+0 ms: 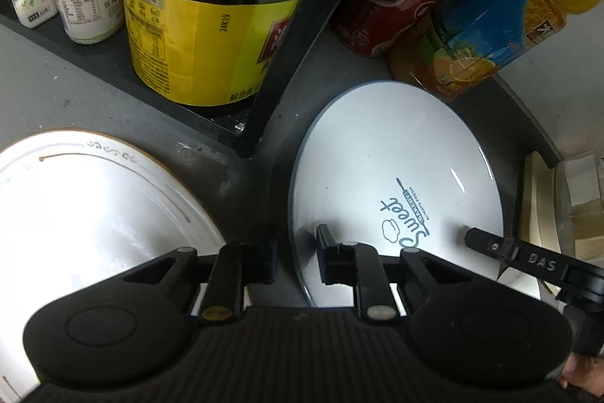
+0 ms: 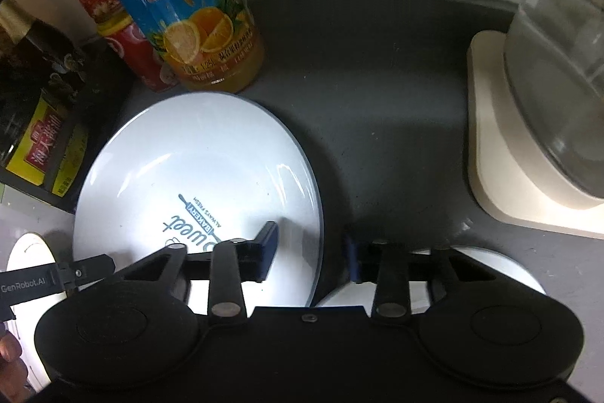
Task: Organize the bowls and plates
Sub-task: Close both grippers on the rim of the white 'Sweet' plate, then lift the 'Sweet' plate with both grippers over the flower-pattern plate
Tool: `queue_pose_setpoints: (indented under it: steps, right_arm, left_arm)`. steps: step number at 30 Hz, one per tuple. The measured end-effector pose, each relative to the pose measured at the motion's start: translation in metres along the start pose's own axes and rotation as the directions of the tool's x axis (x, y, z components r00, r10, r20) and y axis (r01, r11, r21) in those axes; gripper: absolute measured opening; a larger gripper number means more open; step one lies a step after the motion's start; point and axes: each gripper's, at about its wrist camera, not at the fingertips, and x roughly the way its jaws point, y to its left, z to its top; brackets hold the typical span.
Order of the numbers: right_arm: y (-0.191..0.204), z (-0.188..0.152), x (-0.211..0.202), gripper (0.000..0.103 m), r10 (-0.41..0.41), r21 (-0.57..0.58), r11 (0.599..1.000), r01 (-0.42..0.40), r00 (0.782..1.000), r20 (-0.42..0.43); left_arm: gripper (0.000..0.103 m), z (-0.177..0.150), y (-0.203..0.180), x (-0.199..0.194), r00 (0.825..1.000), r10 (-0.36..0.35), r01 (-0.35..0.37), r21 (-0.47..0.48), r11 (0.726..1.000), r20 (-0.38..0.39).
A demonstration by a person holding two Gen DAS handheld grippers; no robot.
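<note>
Left wrist view shows both claws parted, straddling opposite rims of the printed plate (image 1: 396, 169) on the tabletop (image 1: 56, 93): left claw (image 1: 296, 261), right claw (image 2: 311, 252). Uneven squeezing could skid it into the juice bottle (image 2: 196, 25) (close behind).

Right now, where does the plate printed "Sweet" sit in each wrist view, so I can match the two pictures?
Left wrist: the Sweet plate lies right of centre on the dark counter; the left tool straddles its left rim.
Right wrist: the same plate lies left of centre; the right tool straddles its right rim.
Shared landmark: the orange juice bottle behind the plate.
</note>
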Motion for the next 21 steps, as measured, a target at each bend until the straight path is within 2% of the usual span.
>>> queue_pose_setpoints:
  steps: [4, 6, 15, 21]
  right_arm:
    - [-0.005, -0.002, 0.003, 0.033, 0.036, 0.016, 0.999, -0.036, 0.999, -0.003]
    - [-0.005, -0.003, 0.002, 0.024, 0.056, 0.01, 0.998, -0.056, 0.998, 0.0]
    - [-0.01, -0.005, -0.003, 0.018, 0.095, 0.05, 0.994, -0.096, 0.995, 0.013]
    - [-0.018, -0.009, -0.021, 0.014, 0.122, 0.051, 0.991, -0.124, 0.991, 0.055]
  left_arm:
    - [0.013, 0.0, -0.001, 0.001, 1.0, -0.01, 0.01, -0.014, 1.0, -0.002]
    - [0.013, 0.0, -0.002, 0.001, 1.0, -0.006, 0.006, -0.018, 1.0, 0.002]
    - [0.011, 0.0, 0.0, -0.005, 1.0, -0.004, 0.004, -0.039, 0.999, 0.005]
    - [0.01, -0.001, 0.001, -0.022, 0.999, -0.042, 0.043, -0.036, 0.998, 0.028]
